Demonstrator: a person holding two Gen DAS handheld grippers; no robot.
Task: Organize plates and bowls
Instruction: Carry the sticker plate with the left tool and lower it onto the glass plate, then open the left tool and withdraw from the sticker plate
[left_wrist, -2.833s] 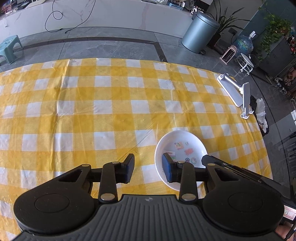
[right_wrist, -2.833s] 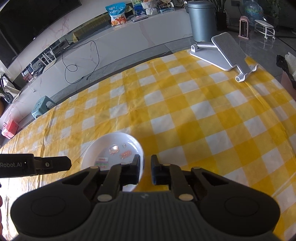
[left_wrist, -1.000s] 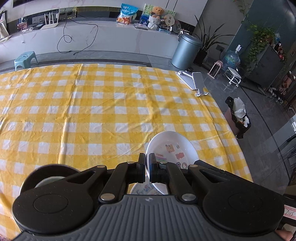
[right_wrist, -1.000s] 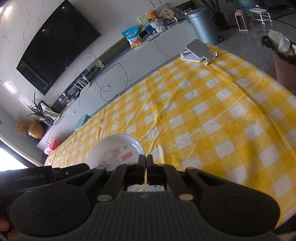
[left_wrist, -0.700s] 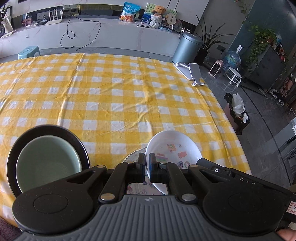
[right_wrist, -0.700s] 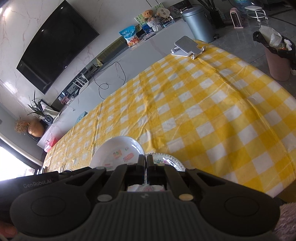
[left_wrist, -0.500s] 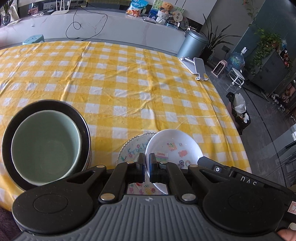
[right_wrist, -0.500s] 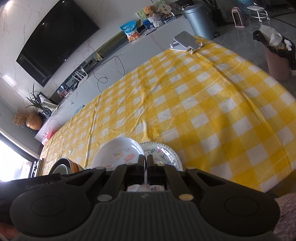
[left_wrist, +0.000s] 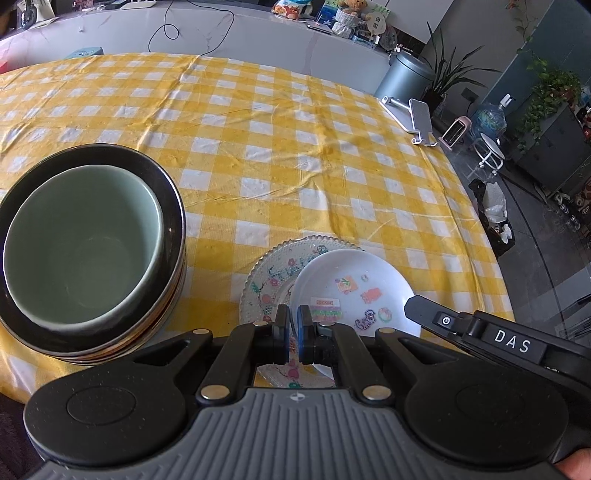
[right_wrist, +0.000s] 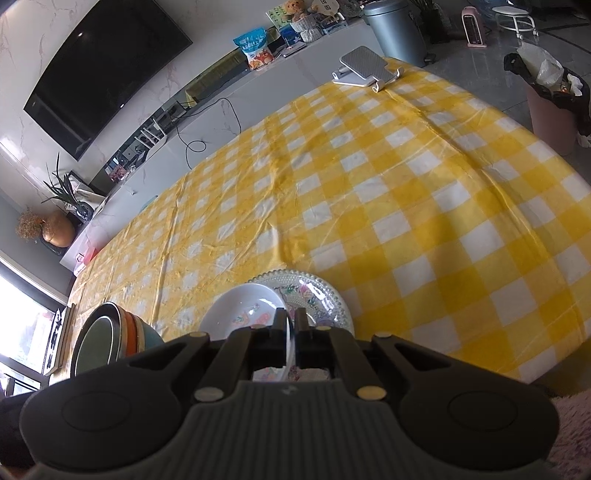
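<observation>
Both my left gripper (left_wrist: 293, 325) and right gripper (right_wrist: 290, 325) pinched the white bowl's (left_wrist: 351, 286) rim, above the patterned plate (left_wrist: 271, 275). I judged it best kept level while carrying it toward the bowl stack (left_wrist: 88, 243) beside that plate.

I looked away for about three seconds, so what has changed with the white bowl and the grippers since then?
Both grippers closed on the white bowl's rim, left gripper and right gripper, and carried it from the bare tablecloth to above the patterned glass plate, beside the stacked bowls. The phone stand stayed put.
</observation>
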